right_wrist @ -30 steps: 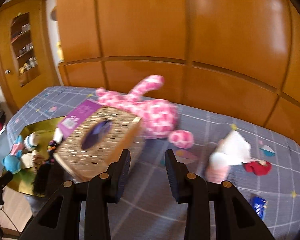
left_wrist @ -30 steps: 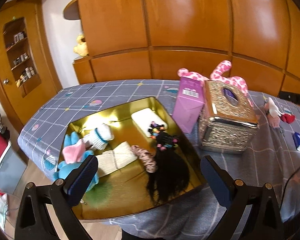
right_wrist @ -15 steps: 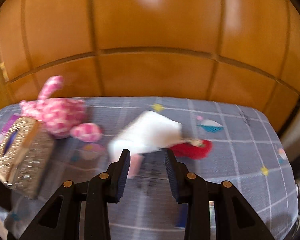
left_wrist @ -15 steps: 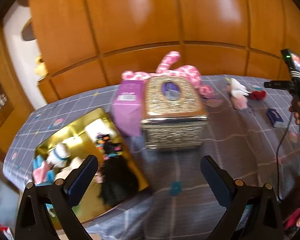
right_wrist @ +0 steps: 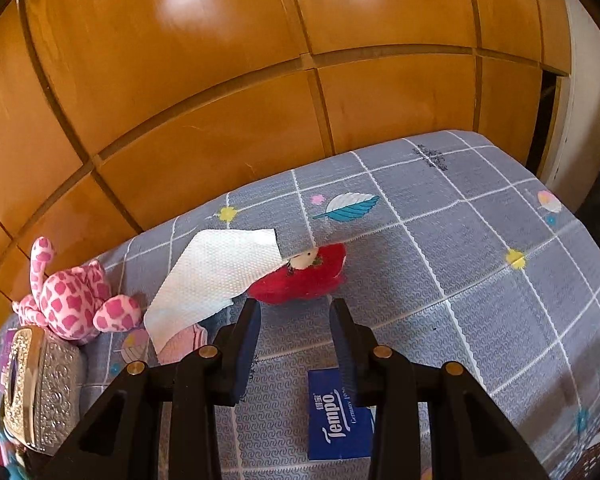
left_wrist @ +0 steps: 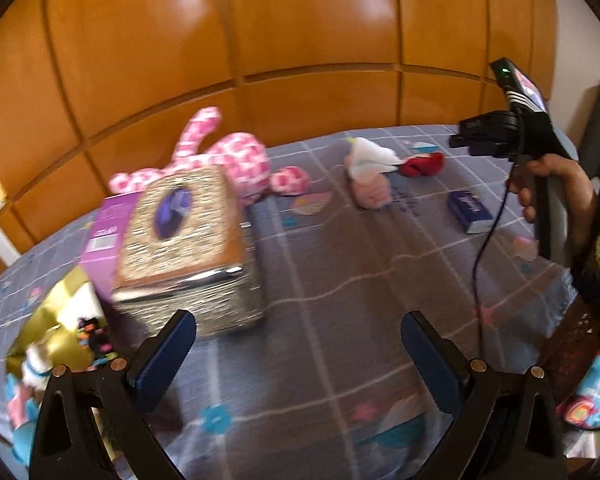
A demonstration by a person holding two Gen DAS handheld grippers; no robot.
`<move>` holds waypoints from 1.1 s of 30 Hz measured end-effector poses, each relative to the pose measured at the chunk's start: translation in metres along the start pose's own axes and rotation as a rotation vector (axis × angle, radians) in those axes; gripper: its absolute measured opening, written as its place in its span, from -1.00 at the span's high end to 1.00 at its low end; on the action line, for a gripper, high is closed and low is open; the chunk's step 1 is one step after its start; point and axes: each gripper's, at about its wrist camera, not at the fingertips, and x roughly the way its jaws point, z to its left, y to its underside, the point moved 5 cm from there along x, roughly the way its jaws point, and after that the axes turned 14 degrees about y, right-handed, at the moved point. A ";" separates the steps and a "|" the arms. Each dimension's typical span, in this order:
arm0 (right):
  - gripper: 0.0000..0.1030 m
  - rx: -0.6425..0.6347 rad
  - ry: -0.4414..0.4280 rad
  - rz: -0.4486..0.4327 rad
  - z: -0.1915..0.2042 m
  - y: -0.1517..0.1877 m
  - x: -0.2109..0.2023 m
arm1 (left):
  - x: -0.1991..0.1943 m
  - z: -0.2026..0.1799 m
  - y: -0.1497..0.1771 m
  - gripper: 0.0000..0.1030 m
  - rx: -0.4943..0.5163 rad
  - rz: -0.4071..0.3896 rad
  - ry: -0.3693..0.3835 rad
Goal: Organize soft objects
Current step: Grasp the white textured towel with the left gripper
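My right gripper (right_wrist: 294, 316) hangs just in front of a red plush (right_wrist: 300, 280), its jaws a narrow gap apart with nothing between them. Left of the plush, a white tissue (right_wrist: 216, 272) drapes over a pale pink soft item (right_wrist: 184, 344). A pink spotted plush (right_wrist: 76, 300) lies at the far left by the wall. My left gripper (left_wrist: 296, 340) is wide open and empty over bare cloth, right of the silver tissue box (left_wrist: 188, 248). The gold tray (left_wrist: 56, 320) holding several soft items sits at the left edge of the left wrist view.
A blue Tempo tissue pack (right_wrist: 336, 412) lies under my right gripper's fingers. A purple carton (left_wrist: 104, 232) stands behind the tissue box. A person's hand (left_wrist: 548, 184) holds the right gripper, with a black cable hanging from it. Wooden panels back the grey checked tablecloth (right_wrist: 460, 280).
Both views swung right. The left one left the gold tray for the tissue box and mid-table. The right one passed the pink plush and tissue to the red plush. Jaw gaps unchanged.
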 end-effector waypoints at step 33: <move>0.31 0.245 -0.095 0.133 -0.039 0.000 0.017 | 0.205 -0.013 -0.170 -0.77 -0.113 0.095 0.144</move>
